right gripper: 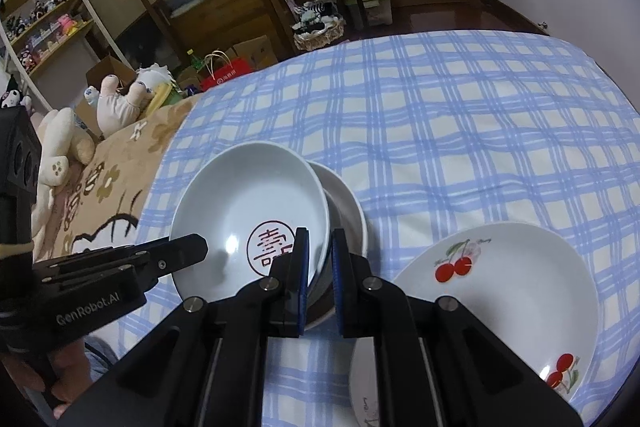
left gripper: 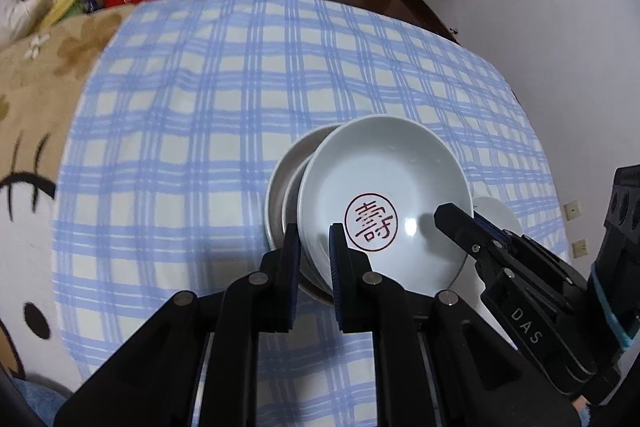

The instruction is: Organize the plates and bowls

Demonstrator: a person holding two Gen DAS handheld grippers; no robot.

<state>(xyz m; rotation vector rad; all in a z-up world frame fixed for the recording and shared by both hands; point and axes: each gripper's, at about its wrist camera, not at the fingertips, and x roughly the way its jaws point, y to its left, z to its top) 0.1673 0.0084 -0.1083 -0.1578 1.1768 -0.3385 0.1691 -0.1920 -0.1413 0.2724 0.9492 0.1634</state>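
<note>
From the left wrist, our left tool [left gripper: 314,251] grips the near rim of the white bowl [left gripper: 384,187], held above a metal bowl [left gripper: 280,187]; open checked cloth [left gripper: 240,87] lies beyond. From the right wrist, our right tool [right gripper: 320,259] clamps the bowl's opposite rim; the cherry plate [right gripper: 512,291] sits near.

Left gripper [left gripper: 314,251] fills the bottom centre of its own view, pointing steeply down, jaws nearly closed, blue pads pinching the near rim of the white bowl [left gripper: 384,187]. Right gripper [right gripper: 320,259] sits bottom centre in its view, also angled down, jaws nearly closed on the same bowl's rim at the opposite side. In the left view the right gripper enters from the lower right; in the right view the left one enters from the lower left, a hand [right gripper: 60,387] beneath it.
</note>
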